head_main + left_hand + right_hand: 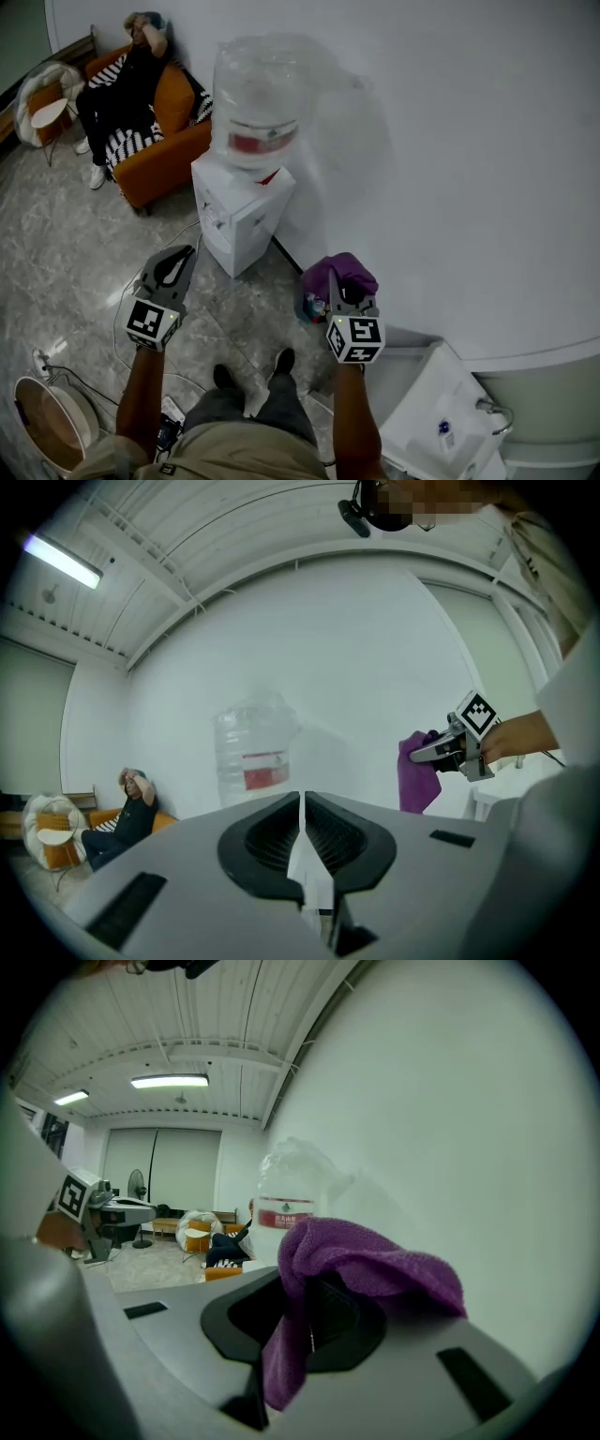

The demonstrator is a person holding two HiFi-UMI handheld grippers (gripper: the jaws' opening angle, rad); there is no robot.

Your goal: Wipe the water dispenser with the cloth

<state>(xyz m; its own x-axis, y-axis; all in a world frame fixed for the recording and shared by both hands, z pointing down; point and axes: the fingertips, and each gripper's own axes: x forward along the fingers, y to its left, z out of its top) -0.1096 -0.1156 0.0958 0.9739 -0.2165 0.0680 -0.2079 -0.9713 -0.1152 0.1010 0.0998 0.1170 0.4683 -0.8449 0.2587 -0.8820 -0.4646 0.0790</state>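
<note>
Pinching purple cloth, right gripper; left gripper closed — red label illegible.

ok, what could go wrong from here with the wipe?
1. The cloth is bunched over the right claw, with only a fold pinched; it might slip out under wiping pressure.
2. The bottle stands tall on the dispenser; a hard push high up could rock it.
3. The left claw is shut and empty, so nothing steadies the dispenser.

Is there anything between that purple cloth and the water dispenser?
No, only bare floor separates the cloth from the water dispenser, as the head view shows.
</note>
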